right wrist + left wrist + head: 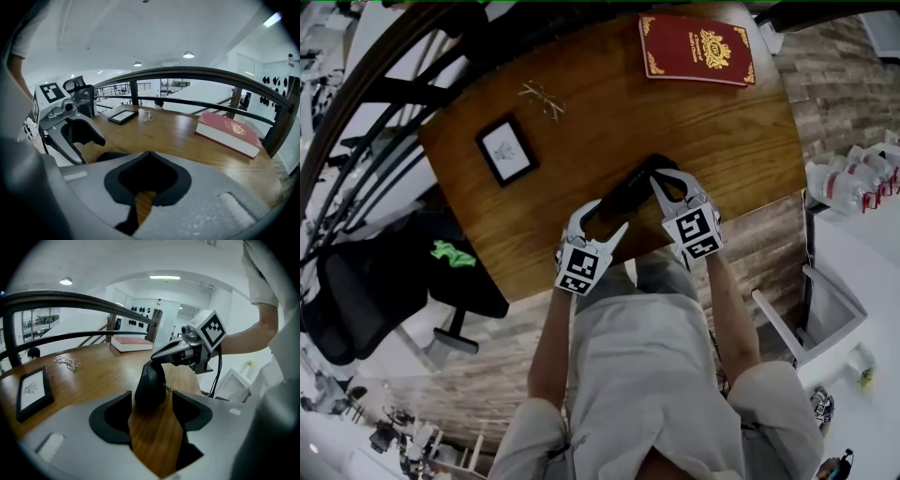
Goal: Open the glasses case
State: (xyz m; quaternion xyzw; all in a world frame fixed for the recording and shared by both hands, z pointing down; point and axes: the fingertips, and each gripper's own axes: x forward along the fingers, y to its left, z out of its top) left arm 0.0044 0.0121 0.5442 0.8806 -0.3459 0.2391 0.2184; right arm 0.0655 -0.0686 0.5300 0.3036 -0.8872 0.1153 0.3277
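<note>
Left gripper (152, 398) is open. The near end of the glasses case (150, 383) stands between its jaws on the table (93, 378), and the pads don't look to be pressing on it.

Right gripper (149, 157) has its jaws together with nothing between them. Its tip lies on top of the case, just past the left jaws. I can't tell whether it catches the lid seam or only rests there.

Beyond, left of the left gripper: picture frame (33, 390), then loose glasses (68, 363). Red book (131, 343) is at the far edge.

Risks:
- The left jaws could close across lid and base together, clamping the case shut so it can't open.
- If the left jaws close off-centre on the rounded end, the case could squirt forward or twist.
- The right tip could push down on the lid instead of prying it, so the case would tip or skate on smooth wood.
- The two grippers are very close and could knock each other.
</note>
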